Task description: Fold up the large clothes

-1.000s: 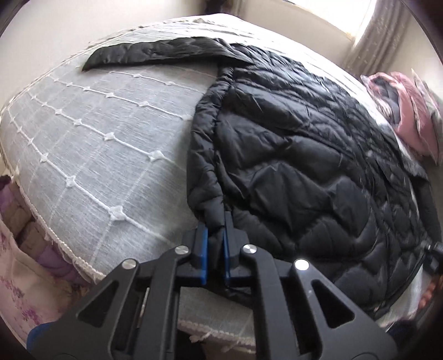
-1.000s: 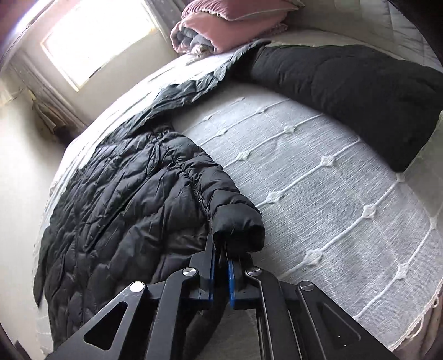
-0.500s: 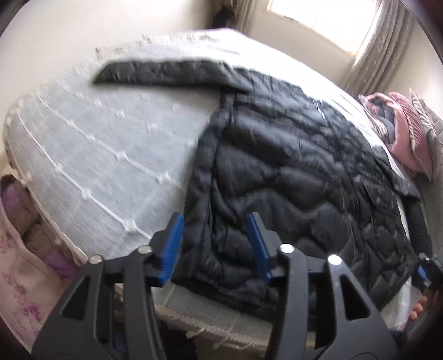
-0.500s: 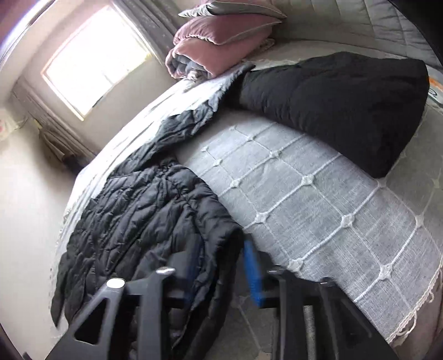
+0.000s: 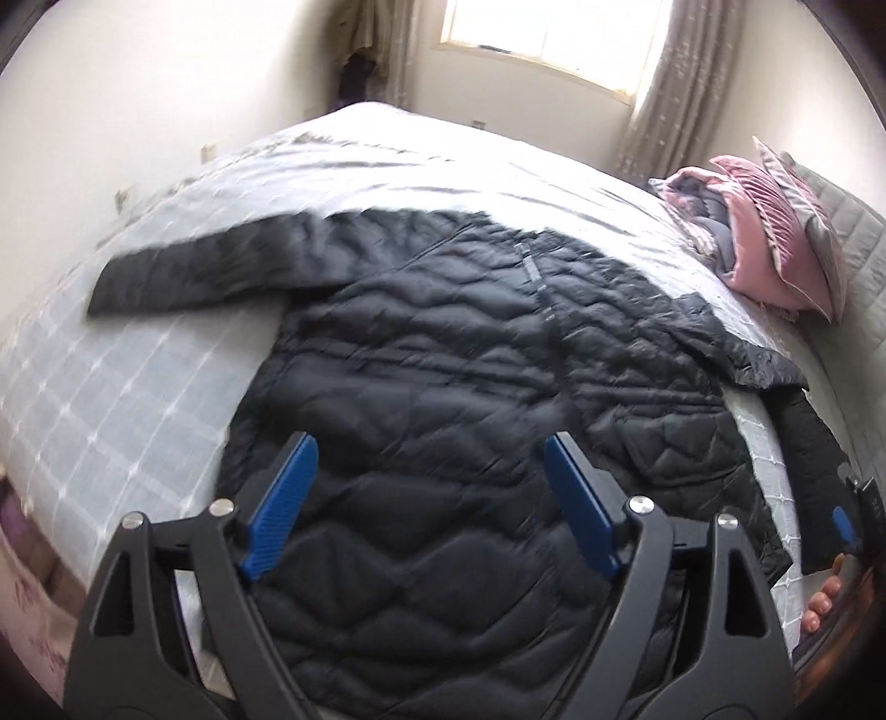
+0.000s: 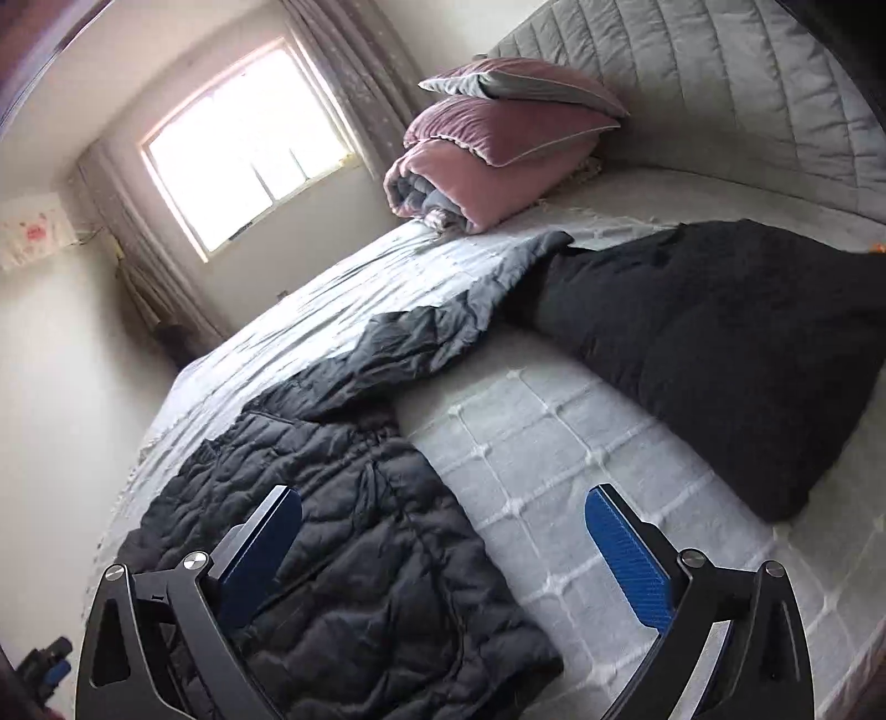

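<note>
A black quilted puffer jacket lies spread flat on the grey bedspread, one sleeve stretched out to the left. My left gripper is open and empty, raised above the jacket's hem. In the right wrist view the jacket lies at the lower left, its hem corner near the bed's edge. My right gripper is open and empty above that corner and the bedspread.
A second black garment lies folded on the bed to the right. Pink pillows and a rolled blanket are stacked by the grey headboard. A window and wall stand beyond the bed.
Both grippers were shut on the jacket's hem corners one second ago. They have opened wide, let the jacket go and lifted back from it. The jacket now lies flat.
</note>
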`<state>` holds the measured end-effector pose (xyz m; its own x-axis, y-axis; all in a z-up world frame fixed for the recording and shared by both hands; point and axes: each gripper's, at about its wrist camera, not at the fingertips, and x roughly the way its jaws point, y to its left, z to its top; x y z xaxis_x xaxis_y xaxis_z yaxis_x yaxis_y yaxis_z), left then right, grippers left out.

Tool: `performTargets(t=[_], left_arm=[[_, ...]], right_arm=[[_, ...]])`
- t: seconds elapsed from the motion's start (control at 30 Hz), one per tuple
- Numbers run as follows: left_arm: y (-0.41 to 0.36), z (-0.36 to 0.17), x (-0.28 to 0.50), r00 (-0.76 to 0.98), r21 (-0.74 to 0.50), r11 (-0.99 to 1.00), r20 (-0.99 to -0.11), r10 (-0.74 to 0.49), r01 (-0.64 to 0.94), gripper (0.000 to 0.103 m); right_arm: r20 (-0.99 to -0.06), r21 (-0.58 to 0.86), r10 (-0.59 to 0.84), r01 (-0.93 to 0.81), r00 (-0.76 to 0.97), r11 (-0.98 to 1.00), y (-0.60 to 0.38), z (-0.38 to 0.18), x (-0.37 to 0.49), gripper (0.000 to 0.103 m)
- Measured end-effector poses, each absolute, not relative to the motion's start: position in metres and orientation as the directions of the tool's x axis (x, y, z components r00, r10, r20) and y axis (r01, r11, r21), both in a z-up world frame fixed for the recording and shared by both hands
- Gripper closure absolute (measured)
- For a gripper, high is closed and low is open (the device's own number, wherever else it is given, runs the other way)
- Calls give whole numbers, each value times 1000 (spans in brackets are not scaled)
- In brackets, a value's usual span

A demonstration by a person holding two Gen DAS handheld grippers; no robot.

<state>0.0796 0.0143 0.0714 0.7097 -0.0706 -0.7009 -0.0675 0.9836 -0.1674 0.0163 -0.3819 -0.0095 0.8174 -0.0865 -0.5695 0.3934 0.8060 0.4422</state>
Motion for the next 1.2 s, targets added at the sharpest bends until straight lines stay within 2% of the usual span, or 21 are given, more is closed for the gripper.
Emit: performTargets(t=[0.07, 0.1, 0.17, 0.27, 0.37, 0.43, 0.5, 0.63, 0.73, 0.8, 0.83, 0.87, 0.9, 1.0, 1.07, 1.2], left_arm=[[1, 84, 99, 708, -176, 983, -701, -88, -52, 14], [-3, 89, 109, 706, -206, 977, -700, -111, -50, 8], [-4, 91, 134, 705, -264, 961, -697, -131, -82, 1], [1, 63, 172, 694, -336, 923, -710, -117, -188, 1], [5, 3, 197, 599, -317, 912, -794, -106, -259, 1], [8, -31, 214, 491, -320, 909, -857, -157, -267, 7], [17, -34, 222, 494, -353, 890, -851, -177, -289, 7], [22, -17, 222, 570, -328, 897, -815, -109, -297, 7], [16, -28, 227, 529, -292, 915, -842, -107, -278, 7], [13, -36, 231, 496, -292, 921, -858, -134, -256, 7], [18, -37, 233, 491, -290, 922, -861, -135, -255, 7], [21, -37, 235, 493, -286, 923, -860, -128, -259, 7], [25, -36, 237, 500, -282, 921, -858, -117, -268, 7], [33, -36, 235, 501, -288, 916, -858, -117, -280, 7], [34, -39, 234, 486, -306, 913, -862, -146, -269, 7], [27, -35, 232, 491, -323, 921, -852, -183, -218, 7]], right_arm=[[-596, 419, -89, 403, 798, 814, -395, -9, 38, 0], [-601, 425, -80, 403, 795, 811, -400, -10, 43, 0], [-612, 476, -30, 398, 790, 784, -417, -18, 67, 0], [-659, 489, -6, 435, 752, 756, -436, -33, 96, 0], [-672, 520, 37, 434, 740, 736, -464, -45, 126, 1], [-659, 555, 55, 436, 750, 708, -484, -50, 143, 2], [-653, 579, 43, 462, 756, 671, -504, -57, 165, 4], [-631, 645, 108, 441, 769, 624, -523, -74, 218, 11], [-671, 587, 42, 496, 740, 640, -529, -77, 250, 13], [-703, 543, -7, 543, 711, 641, -532, -81, 268, 26], [-722, 517, -24, 562, 692, 646, -533, -85, 276, 47], [-742, 494, -31, 577, 670, 651, -533, -89, 284, 83], [-755, 477, -40, 589, 655, 653, -534, -91, 288, 97], [-736, 407, -148, 606, 661, 684, -530, -76, 287, 99], [-704, 306, -258, 610, 662, 731, -523, -51, 282, 100], [-641, 211, -367, 615, 674, 760, -525, -9, 264, 100]])
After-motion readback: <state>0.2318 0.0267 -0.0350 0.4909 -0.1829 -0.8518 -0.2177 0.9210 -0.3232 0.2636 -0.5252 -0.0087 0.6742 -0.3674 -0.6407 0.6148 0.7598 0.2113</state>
